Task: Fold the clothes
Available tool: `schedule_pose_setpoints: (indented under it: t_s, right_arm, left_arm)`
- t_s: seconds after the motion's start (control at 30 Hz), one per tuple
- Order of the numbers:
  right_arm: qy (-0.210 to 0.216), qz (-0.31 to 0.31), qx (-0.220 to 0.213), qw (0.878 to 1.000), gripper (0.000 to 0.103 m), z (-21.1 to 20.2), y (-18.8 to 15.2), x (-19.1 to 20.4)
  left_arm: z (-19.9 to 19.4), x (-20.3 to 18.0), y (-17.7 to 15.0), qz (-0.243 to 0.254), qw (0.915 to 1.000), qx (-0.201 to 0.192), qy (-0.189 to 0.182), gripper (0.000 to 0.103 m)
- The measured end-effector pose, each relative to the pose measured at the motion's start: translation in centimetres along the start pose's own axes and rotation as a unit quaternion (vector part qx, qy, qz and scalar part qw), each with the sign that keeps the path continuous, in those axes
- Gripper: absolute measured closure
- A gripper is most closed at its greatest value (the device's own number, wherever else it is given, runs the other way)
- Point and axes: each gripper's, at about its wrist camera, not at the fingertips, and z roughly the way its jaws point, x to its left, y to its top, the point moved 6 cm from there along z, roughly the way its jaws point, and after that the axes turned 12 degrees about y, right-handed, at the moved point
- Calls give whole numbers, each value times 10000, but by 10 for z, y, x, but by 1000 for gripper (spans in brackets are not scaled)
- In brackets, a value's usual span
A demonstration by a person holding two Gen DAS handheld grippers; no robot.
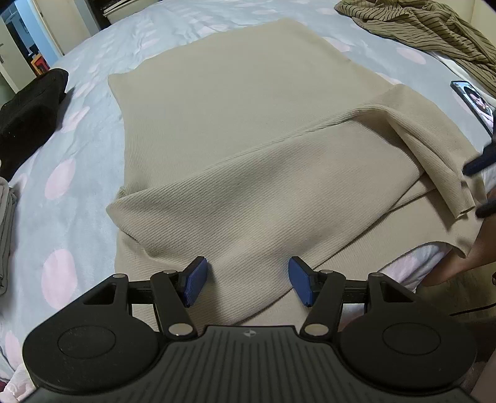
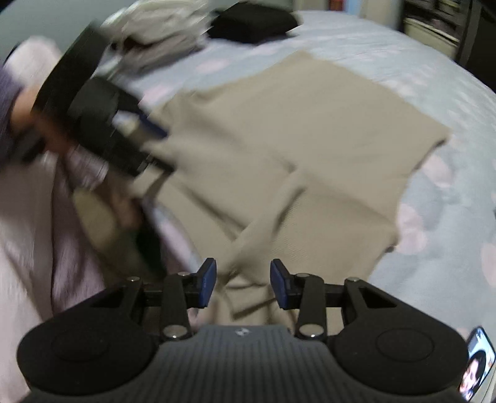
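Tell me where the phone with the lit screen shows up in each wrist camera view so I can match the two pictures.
Left wrist view: the phone sits at the far right edge, lying on the bed just beyond the beige garment's right side.
Right wrist view: the phone is in the bottom right corner, beside the right gripper's body.
Shared landmark: the beige garment spread on the dotted blue bedsheet, central in both views.

Beige ribbed sweater (image 1: 248, 148), pale blue bedsheet (image 1: 77, 173) with pink dots, olive striped shirt (image 1: 434, 28)
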Motion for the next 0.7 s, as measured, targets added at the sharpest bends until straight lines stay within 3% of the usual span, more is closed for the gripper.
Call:
schedule_pose_setpoints:
  t_s: [0.1,0.23,0.27,0.3,0.33,0.43,0.57,0.7]
  right_arm:
    - [4,11,-63,10000,61,4,6,3]
    - [-277,-163,300,9990,64,27,7,12]
    - [-348,-225,388,9984,72,30,6,11]
    - [-416,-287,472,9976,91,33,6,11]
    - [-445,-317,500,9973,95,32,6,11]
    - [-433,-99,348,9984,94,16,10,1]
    - [-743,118,275,9968,95,-8,19,-23]
    - [-1156,39,514,9920,95,-16,29,-51]
  left_arm:
    - [1,2,-1,30,10000,-13,6,47]
    - [0,1,-1,63,10000,-30,34,47]
    - [0,1,-1,50,10000,-31,32,47]
    - [0,2,-1,34,10000,-30,28,47]
    - [0,1,0,23,10000,-30,25,47]
    - [-1,2,0,16,10000,-44,10,47]
    - [-4,7,0,0,10000,-2,-95,47]
    - [-15,21,5,-27,9995,35,-306,47]
